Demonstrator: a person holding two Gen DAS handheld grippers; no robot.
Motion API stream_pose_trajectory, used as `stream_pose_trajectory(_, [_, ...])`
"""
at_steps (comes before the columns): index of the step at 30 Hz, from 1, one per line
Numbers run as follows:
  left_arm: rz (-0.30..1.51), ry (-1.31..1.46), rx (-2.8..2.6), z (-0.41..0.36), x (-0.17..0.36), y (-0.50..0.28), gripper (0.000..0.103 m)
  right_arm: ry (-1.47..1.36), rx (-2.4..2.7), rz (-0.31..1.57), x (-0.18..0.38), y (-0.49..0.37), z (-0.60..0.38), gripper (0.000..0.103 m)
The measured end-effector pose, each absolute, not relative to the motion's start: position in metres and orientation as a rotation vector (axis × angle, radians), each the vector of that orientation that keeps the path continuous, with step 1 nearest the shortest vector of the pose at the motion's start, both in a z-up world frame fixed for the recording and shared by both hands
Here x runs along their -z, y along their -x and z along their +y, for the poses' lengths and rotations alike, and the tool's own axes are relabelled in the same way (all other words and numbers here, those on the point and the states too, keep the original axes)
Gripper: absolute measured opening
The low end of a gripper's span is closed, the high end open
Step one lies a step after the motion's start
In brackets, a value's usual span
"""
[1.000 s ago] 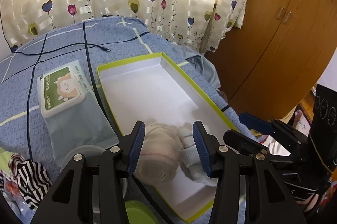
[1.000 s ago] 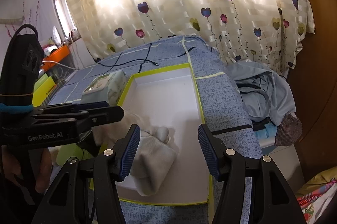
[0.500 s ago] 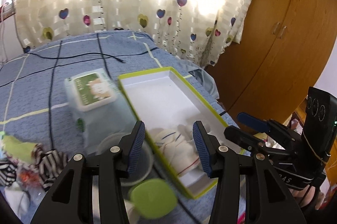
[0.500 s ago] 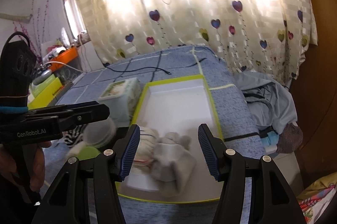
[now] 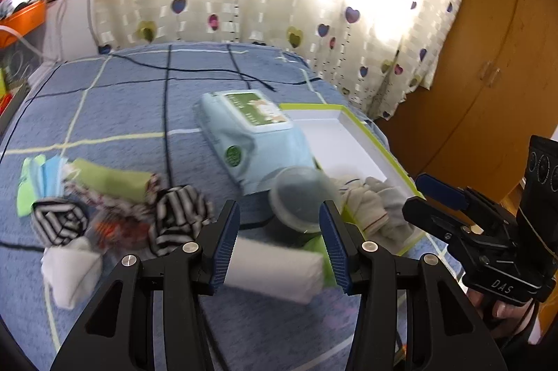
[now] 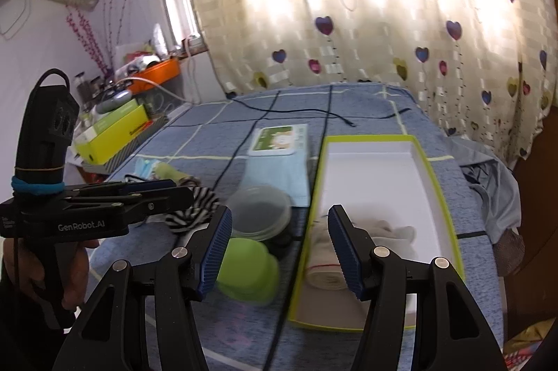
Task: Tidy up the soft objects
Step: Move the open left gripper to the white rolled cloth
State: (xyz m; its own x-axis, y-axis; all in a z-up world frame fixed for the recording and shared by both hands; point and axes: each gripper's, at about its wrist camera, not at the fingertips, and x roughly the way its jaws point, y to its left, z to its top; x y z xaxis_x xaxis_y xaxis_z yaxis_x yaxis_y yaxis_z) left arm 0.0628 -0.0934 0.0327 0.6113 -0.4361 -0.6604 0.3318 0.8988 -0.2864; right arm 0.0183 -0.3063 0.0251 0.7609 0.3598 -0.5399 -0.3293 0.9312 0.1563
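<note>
Between the spread fingers of the left gripper (image 5: 279, 245) lies a white rolled sock (image 5: 275, 269), flat on the blue bedspread (image 5: 115, 98). Its long axis runs crosswise, from one finger toward the other, so closing would squeeze it end to end rather than across its width; that is my reading, since the view is blurred. The jaws stand apart with nothing clamped, and I cannot tell whether the pads touch the sock.

Left of it sits the heap of unsorted socks (image 5: 115, 210): striped black-and-white rolls, a green one, another white one at the near edge. The left gripper is clearly the nearer of the two to that heap.

To the right stands the white box (image 6: 380, 168) with its yellow-green rim, and a few pale socks (image 6: 352, 252) are already bunched in its near end. The right gripper (image 6: 280, 249) hangs beside that end, fingers apart and empty, straddling the box's left wall.

On the way from heap to box stand a clear plastic tub (image 5: 300, 200), a green lid (image 6: 249, 269) and a pack of wet wipes (image 5: 254, 133), all just beside the box's left wall. A carried sock would probably need lifting over them. A black cable (image 5: 167, 126) crosses the bedspread farther back.
</note>
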Motion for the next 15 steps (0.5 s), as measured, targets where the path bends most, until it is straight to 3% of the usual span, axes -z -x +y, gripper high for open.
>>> stream_pose_trajectory(15, [0.957, 0.299, 0.487, -0.07, 0.016, -0.048, 0.049, -0.013, -0.412, 0.613, -0.024, -0.014, -0.282, 0.057])
